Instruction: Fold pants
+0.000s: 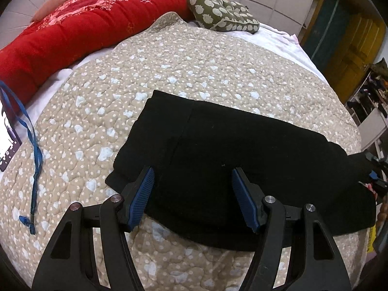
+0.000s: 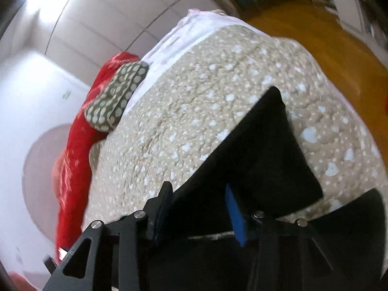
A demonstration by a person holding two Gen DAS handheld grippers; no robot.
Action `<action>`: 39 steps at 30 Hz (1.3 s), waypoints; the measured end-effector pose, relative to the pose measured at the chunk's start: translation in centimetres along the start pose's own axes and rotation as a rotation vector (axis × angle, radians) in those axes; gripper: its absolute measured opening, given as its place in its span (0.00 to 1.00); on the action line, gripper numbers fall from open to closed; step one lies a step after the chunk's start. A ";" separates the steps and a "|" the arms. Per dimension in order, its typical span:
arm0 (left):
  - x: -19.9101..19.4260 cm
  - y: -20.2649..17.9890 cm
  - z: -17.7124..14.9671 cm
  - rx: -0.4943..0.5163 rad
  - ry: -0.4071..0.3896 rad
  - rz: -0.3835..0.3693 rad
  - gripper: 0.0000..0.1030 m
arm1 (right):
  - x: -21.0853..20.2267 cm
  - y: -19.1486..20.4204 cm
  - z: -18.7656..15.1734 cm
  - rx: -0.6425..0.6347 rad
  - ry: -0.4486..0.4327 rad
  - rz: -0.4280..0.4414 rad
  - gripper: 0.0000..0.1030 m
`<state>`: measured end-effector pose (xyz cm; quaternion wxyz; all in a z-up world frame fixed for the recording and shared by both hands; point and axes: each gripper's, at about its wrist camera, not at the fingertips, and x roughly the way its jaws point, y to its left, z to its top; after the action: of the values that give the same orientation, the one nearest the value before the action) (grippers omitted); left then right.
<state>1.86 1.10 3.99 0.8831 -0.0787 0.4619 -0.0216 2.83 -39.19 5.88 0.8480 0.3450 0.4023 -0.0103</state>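
Observation:
Black pants lie folded in a broad rectangle on a beige quilt with pale blue hearts. My left gripper is open, its blue pads spread just above the near edge of the pants, holding nothing. In the right wrist view the pants lie across the quilt, and my right gripper is open over their near end with black cloth between and below the fingers. The right gripper also shows at the pants' right end in the left wrist view.
A red duvet and an olive spotted pillow lie at the head of the bed. A blue lanyard with a card lies at the left edge. A shelf and a yellow door stand to the right.

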 end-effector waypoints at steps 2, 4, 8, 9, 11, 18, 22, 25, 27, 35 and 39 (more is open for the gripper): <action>0.0 0.0 -0.1 0.002 -0.003 0.000 0.66 | -1.0 0.0 -0.5 -0.047 -0.040 -0.058 0.43; 0.0 0.0 -0.1 0.001 -0.005 -0.003 0.67 | -3.0 -0.5 -0.9 -0.063 -0.099 -0.121 0.44; 0.2 0.0 -0.1 -0.009 -0.005 -0.007 0.68 | -5.1 -2.7 -1.0 -0.076 -0.161 -0.271 0.47; 0.2 0.0 -0.1 -0.010 -0.005 -0.004 0.69 | -4.6 -3.2 -0.8 -0.081 -0.137 -0.304 0.47; 0.1 -0.1 -0.1 -0.007 -0.005 0.002 0.69 | -3.0 -3.6 -0.5 -0.087 -0.085 -0.322 0.47; 0.2 0.1 0.1 -0.016 0.007 -0.008 0.69 | -2.2 -2.6 -0.9 -0.084 -0.066 -0.122 0.07; 0.2 0.4 0.5 -0.031 0.011 -0.021 0.69 | -9.1 0.8 -0.8 -0.155 -0.146 -0.002 0.07; 0.1 0.6 0.6 -0.039 0.013 -0.034 0.69 | -14.0 1.1 -2.0 -0.150 -0.165 0.042 0.07; 0.0 0.6 0.6 -0.035 0.015 -0.037 0.69 | -15.9 0.0 -3.2 -0.131 -0.162 0.033 0.07; -0.8 1.3 1.0 -0.021 0.015 0.002 0.69 | -15.2 -8.4 -6.2 0.112 -0.088 0.052 0.07; -1.2 1.9 1.0 -0.026 0.015 0.014 0.69 | -13.3 -8.2 -6.2 0.003 0.007 -0.096 0.07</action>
<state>1.93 3.23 5.18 0.8786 -0.0871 0.4694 -0.0101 -12.76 -45.24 7.63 0.8447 0.3265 0.4212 -0.0505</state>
